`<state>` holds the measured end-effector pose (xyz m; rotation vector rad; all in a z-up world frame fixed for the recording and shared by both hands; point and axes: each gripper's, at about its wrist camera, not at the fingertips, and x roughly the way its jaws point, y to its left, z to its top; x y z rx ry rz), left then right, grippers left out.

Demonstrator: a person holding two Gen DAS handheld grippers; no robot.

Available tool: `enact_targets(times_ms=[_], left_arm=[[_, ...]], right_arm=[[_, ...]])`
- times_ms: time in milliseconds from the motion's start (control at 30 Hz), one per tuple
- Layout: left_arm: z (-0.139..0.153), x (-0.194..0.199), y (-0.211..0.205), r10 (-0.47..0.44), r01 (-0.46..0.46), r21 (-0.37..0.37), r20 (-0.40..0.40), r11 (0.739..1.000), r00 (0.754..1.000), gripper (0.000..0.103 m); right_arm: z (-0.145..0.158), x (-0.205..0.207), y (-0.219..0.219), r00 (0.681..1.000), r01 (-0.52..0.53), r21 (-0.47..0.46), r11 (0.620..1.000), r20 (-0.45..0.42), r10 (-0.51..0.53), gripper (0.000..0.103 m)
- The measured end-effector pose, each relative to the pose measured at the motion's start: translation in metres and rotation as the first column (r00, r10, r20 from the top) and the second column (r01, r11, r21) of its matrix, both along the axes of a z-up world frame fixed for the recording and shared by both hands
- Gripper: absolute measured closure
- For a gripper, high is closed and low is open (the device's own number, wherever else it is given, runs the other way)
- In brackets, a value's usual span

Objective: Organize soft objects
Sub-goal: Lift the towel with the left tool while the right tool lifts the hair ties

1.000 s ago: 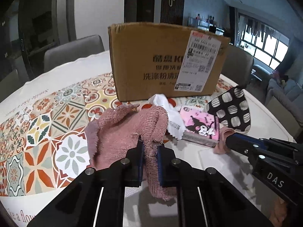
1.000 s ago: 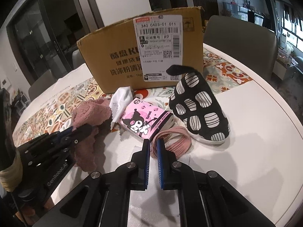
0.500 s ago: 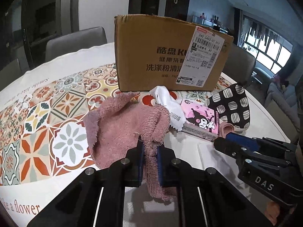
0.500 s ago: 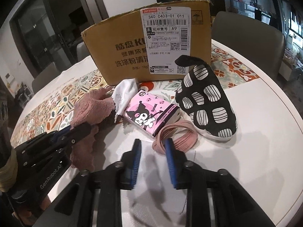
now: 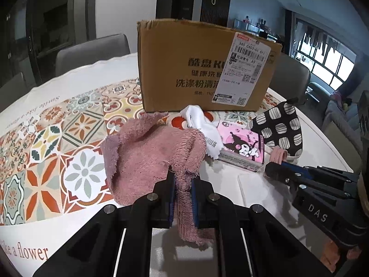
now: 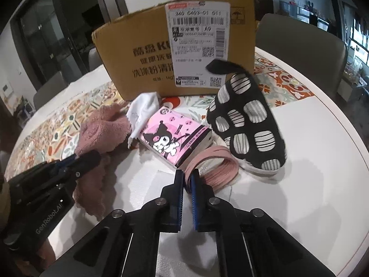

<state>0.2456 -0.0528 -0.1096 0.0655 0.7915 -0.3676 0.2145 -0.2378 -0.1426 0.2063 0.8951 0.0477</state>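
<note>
A round white table [image 6: 322, 152] carries everything, and a patterned tile-print cloth [image 5: 57, 143] covers its left and far part, running under the box. Grey chairs [image 5: 92, 50] stand round the far edge. Beyond them are dark glass doors on the left and windows on the right.

A brown cardboard box [image 5: 184, 69] stands upright toward the far edge on the cloth, with a white shipping label [image 6: 198, 46] on its near face. Its top is out of sight, so what it holds cannot be told.

In front of the box lies a row of soft things. On the right, a black slipper with striped white spots [image 6: 249, 127] rests on the bare white surface, its heel tab raised toward the box. Toward the left, a pink towel [image 5: 147, 152] lies bunched, partly on the cloth's near edge. Between them a pink tissue pack with a cartoon print [image 6: 173, 138] lies beside the slipper, and a small crumpled white cloth [image 6: 145, 110] sits at its far-left corner, touching the towel. A loop of pink band [image 6: 214, 166] lies just in front of the pack and against the slipper's sole.

The left gripper [image 5: 182, 196] has its fingers pinching a hanging fold of the towel. The right gripper [image 6: 186, 191] has its fingers drawn close on the near end of the pink band, a strand lying between the tips.
</note>
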Motion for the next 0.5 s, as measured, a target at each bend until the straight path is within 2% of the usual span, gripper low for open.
enact_targets(times_ms=[500], left_arm=[[0.048, -0.024, 0.005, 0.025, -0.021, -0.031, 0.141, 0.999, 0.99, 0.09]], right_arm=[[0.046, -0.022, -0.001, 0.993, -0.013, 0.014, 1.0, 0.117, 0.012, 0.096]])
